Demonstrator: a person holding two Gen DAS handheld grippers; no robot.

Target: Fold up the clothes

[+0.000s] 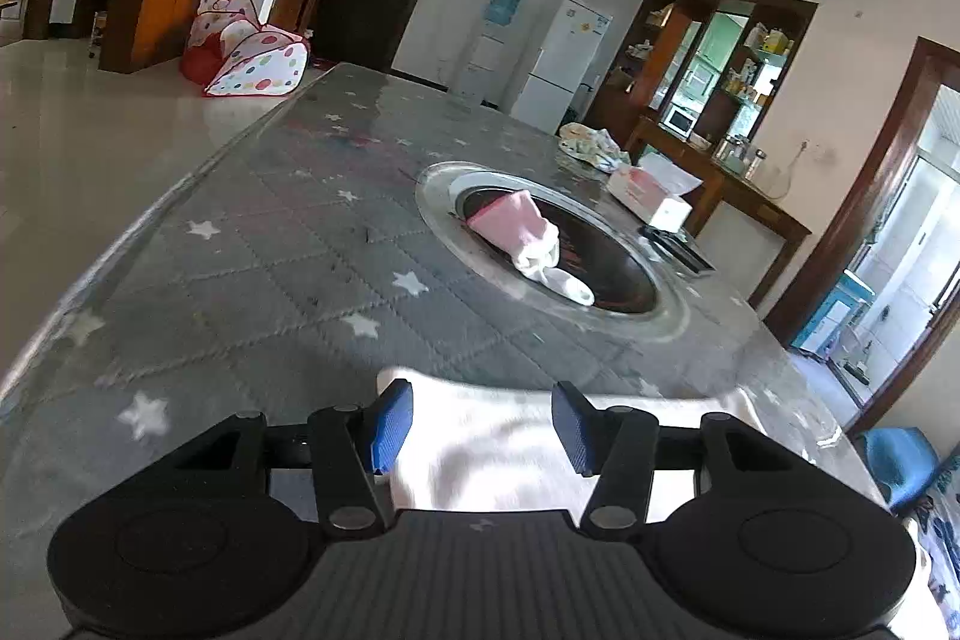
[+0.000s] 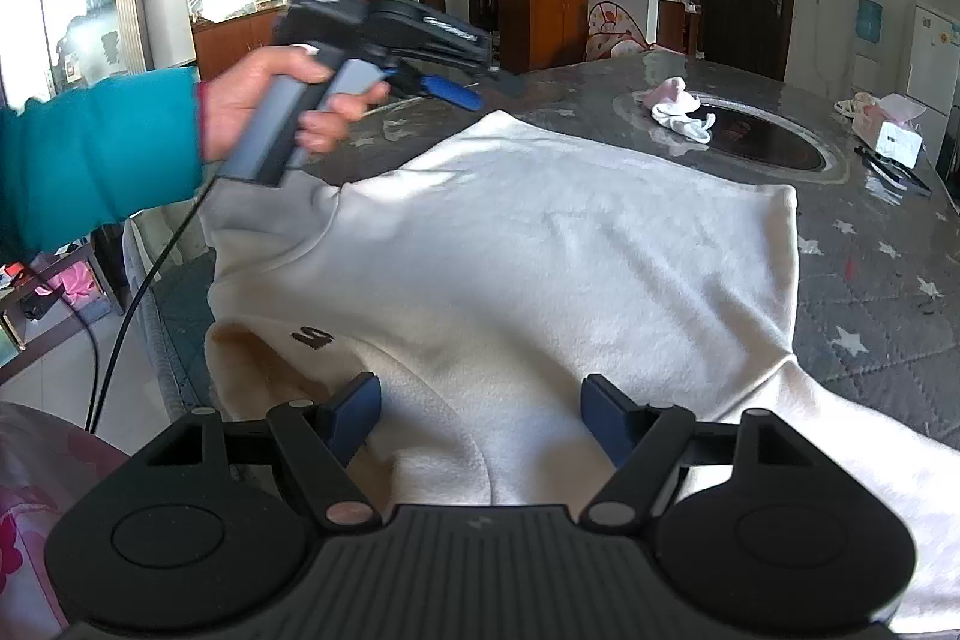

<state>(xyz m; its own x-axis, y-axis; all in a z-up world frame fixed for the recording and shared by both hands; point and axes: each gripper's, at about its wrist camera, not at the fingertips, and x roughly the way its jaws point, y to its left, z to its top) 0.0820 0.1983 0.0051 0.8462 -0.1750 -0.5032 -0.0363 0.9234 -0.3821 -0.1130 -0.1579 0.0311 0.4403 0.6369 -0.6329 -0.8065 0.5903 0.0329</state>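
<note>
A cream sweatshirt [image 2: 540, 256] lies spread on the grey star-patterned table [image 2: 870, 292], its hood and neck near me. My right gripper [image 2: 480, 418] is open just above the garment's near part, empty. My left gripper [image 1: 480, 424] is open over a corner of the same cream cloth [image 1: 492, 448]. In the right wrist view the left gripper [image 2: 450, 91] is held in a hand with a teal sleeve above the garment's far left edge. A pink and white garment [image 1: 528, 238] lies bunched on the dark round hotplate [image 1: 618, 268].
A tissue box [image 1: 654, 190], a bundle of cloth [image 1: 591, 142] and a dark flat object [image 1: 678, 247] sit at the table's far right. A cable [image 2: 138, 298] hangs from the left gripper past the table's left edge. A blue stool [image 1: 900, 460] stands at right.
</note>
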